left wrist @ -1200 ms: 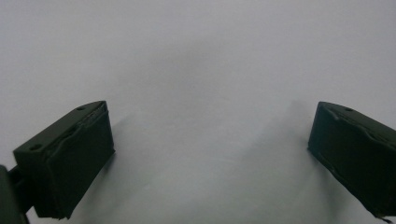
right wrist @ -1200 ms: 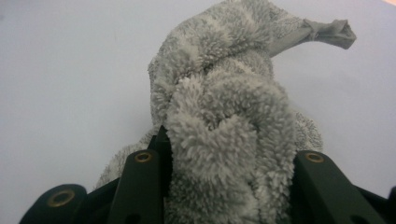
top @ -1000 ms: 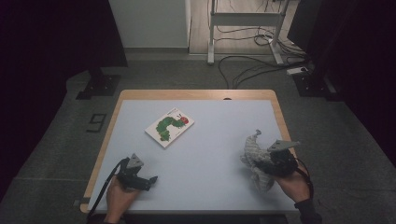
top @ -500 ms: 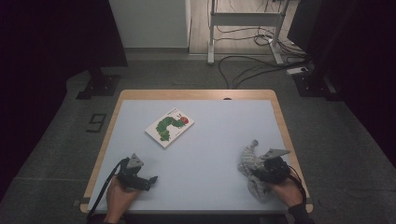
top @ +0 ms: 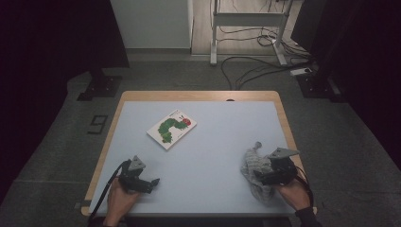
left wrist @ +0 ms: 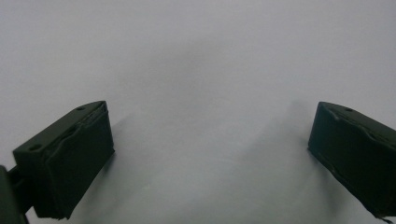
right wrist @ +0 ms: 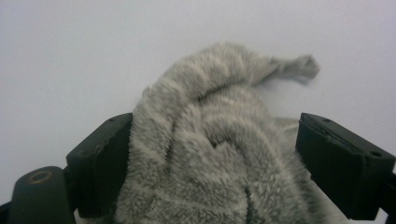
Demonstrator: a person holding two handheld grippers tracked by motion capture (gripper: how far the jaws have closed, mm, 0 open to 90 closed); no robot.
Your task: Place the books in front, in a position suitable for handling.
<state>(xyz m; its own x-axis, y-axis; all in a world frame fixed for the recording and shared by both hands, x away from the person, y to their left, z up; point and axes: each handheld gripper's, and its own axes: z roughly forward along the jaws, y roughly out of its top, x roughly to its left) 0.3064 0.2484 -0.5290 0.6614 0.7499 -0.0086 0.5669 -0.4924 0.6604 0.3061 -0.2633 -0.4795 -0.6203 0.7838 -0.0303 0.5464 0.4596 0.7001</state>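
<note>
A grey fuzzy cloth [top: 255, 171] lies crumpled on the pale blue table [top: 217, 146] near its front right corner. My right gripper [top: 265, 177] sits over the cloth's near side, held by a hand. In the right gripper view its jaws have just been opening, and the cloth [right wrist: 219, 158] bulges between them; the left pad brushes the pile and the right pad stands clear of it, so the right gripper [right wrist: 215, 127] is open. My left gripper [top: 152, 182] rests low at the front left. The left gripper [left wrist: 210, 109] is open, with bare tabletop between its fingers.
A picture book [top: 171, 128] with a green caterpillar on its cover lies left of the table's middle. The table has a wooden rim [top: 198, 95]. Beyond it are dark floor, cables and a stand's legs [top: 246, 28].
The cloth has sunk from a raised bunch to a lower heap on the table. The right gripper came slightly toward the near edge and its jaws opened. The left gripper stayed put.
</note>
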